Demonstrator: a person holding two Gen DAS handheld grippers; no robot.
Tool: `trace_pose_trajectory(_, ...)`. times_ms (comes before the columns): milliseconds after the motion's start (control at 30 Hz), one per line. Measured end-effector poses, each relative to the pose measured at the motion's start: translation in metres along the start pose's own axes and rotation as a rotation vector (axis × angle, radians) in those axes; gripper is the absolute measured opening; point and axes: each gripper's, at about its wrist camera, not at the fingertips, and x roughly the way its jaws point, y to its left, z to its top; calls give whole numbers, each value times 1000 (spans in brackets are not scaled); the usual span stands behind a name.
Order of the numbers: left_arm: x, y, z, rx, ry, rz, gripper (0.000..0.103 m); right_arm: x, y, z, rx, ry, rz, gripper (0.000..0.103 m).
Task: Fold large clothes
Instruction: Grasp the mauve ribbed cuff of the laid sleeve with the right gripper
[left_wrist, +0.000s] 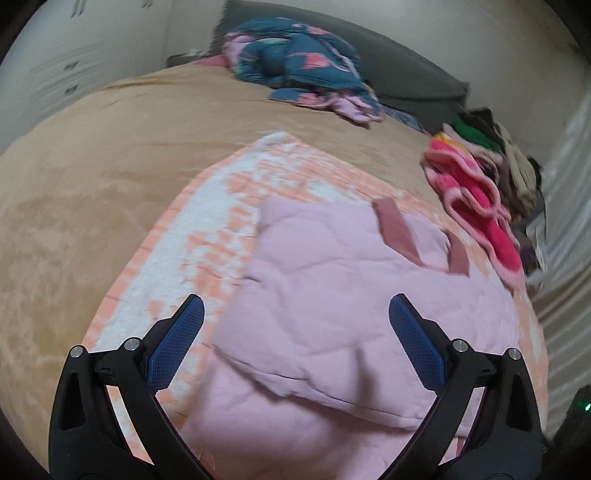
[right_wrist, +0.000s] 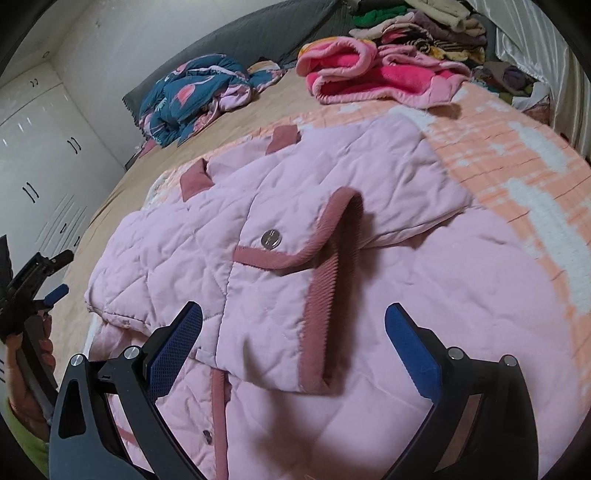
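A pale pink quilted jacket (right_wrist: 288, 229) with dusty-rose trim and a snap button lies spread on the bed, its sleeves folded across the body. It also shows in the left wrist view (left_wrist: 317, 280). My left gripper (left_wrist: 295, 310) is open and empty, hovering just above the jacket's left edge. My right gripper (right_wrist: 293, 314) is open and empty, just above the jacket's collar and front flap. The left gripper (right_wrist: 55, 291) also appears at the far left of the right wrist view, beside the jacket.
The jacket rests on an orange-and-white blanket (left_wrist: 221, 206) over a tan bedspread (left_wrist: 110, 147). A blue patterned quilt (left_wrist: 295, 55) lies by the grey headboard. A bright pink fleece garment (right_wrist: 369, 74) and a stack of folded clothes (right_wrist: 424, 33) sit at the far right. White wardrobes (right_wrist: 37, 155) stand left.
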Motion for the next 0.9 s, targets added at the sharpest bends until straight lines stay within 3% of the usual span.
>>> trace_pose_trajectory(200,-5,32,5,-92,-12,11,94,24,-11,-6,112,38,57,98)
trace_pose_trajectory(267,-6,38,8,-116,-19,12,94,25,-11,-6,111,17,56,88)
trace_pose_trajectory(333,-8,44,9,-133,-26,11,94,25,-12,-6,113,7,63,65)
trace_pose_trajectory(367,-8,46,10,-139,-28,12,94,25,-14,-6,121,5,73,62)
trace_pose_trajectory(400,-8,48,10,-144,-29,12,94,25,-16,-6,124,3,85,52)
trace_pose_trajectory(433,-8,50,10,-150,-31,12,94,24,-16,-5,119,-2,115,34)
trace_pose_trajectory(500,-8,52,11,-160,-34,12,94,16,-8,-3,74,-32,124,21)
trace_pose_trajectory(733,-9,45,10,-142,-49,4,94,-42,43,36,-201,-213,136,16)
trace_pose_trajectory(900,-5,31,9,-98,-37,-13,94,-72,74,71,-405,-312,48,15)
